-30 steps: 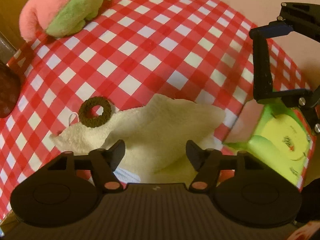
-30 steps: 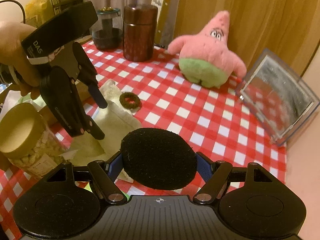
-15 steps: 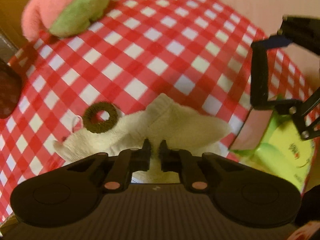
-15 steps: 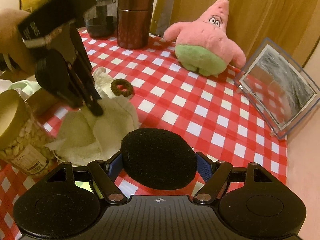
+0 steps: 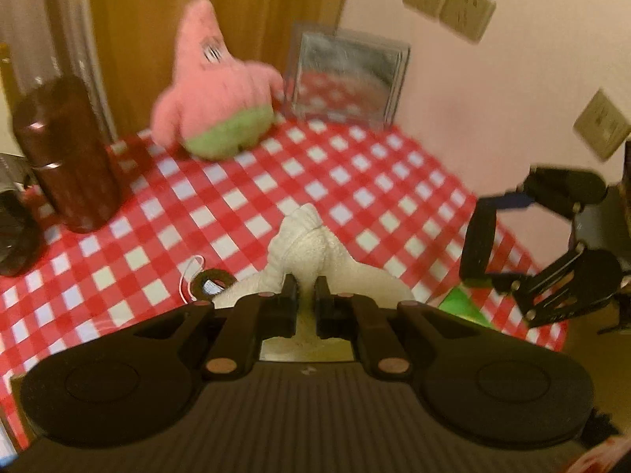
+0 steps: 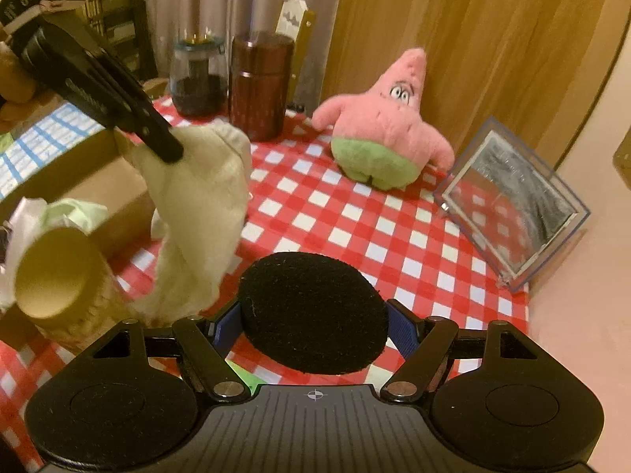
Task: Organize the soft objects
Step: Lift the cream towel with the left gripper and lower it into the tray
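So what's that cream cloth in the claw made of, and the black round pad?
The cream cloth looks like terry towelling: a nubbly, looped pile, and it hangs limp from the left claw. The black round pad in the right claw seems to be foam or sponge: matte, finely fuzzy, with soft rounded edges.

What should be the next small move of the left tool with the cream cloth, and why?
Probably lift a little higher. The left tool is shut on the cream cloth, but the cloth's lower end hangs near the checked tablecloth beside the jar, so carrying it sideways now might drag it.
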`<state>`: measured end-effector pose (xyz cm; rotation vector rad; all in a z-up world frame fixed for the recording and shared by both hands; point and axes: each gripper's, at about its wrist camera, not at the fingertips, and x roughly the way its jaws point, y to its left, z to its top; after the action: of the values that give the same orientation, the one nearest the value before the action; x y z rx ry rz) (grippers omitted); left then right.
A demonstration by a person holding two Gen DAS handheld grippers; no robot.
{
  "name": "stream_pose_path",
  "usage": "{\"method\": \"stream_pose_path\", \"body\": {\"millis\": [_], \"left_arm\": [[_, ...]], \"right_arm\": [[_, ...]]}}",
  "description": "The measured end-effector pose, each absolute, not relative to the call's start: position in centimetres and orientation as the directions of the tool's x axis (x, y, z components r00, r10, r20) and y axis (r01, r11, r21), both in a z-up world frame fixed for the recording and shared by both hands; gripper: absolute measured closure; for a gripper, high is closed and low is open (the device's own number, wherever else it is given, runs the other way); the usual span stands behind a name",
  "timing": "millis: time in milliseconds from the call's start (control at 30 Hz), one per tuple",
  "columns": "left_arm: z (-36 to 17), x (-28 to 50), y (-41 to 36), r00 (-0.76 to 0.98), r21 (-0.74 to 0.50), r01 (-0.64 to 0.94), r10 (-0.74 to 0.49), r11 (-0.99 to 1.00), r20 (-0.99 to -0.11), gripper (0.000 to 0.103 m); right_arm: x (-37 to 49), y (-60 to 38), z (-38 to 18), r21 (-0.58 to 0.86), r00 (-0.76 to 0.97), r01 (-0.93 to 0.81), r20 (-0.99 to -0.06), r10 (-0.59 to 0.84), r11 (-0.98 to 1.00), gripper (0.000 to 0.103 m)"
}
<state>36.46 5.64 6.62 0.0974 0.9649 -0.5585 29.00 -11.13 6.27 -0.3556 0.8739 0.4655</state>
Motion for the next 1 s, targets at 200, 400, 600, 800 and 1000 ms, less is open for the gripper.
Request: {"method": "stream_pose_path", "body": {"millis": [200, 400, 600, 800, 1000], "left_arm": [[11.7, 33.7, 7.6, 0.536, -0.163, 0.44, -0.404, 0.883, -0.741, 0.096], [16.1, 31.0, 9.7, 0.609, -0.159, 0.389, -0.383, 0.907, -0.695, 0.096], [19.6, 28.2, 11.9, 0.659, -0.151, 0.341, -0.351, 0.928, -0.665, 0.096], [21.6, 24.5, 15.2, 0.693, -0.132, 0.29, -0.303, 0.948, -0.654, 0.096], [21.3, 21.2, 19.0, 0.706, -0.106, 0.228, -0.239, 0.968, -0.667, 0.096]], "right_arm": [[27.4, -10.7, 9.5, -0.104, 0.58, -0.508, -0.775, 0.25, 0.855, 0.028], [25.7, -10.1, 12.3, -0.108, 0.609, -0.5, -0.75, 0.259, 0.859, 0.028], [24.5, -9.0, 15.0, -0.107, 0.637, -0.494, -0.719, 0.276, 0.863, 0.028], [23.4, -6.5, 17.4, -0.087, 0.647, -0.515, -0.692, 0.321, 0.852, 0.028], [22.3, -2.1, 19.1, -0.068, 0.633, -0.574, -0.669, 0.39, 0.816, 0.028]]}}
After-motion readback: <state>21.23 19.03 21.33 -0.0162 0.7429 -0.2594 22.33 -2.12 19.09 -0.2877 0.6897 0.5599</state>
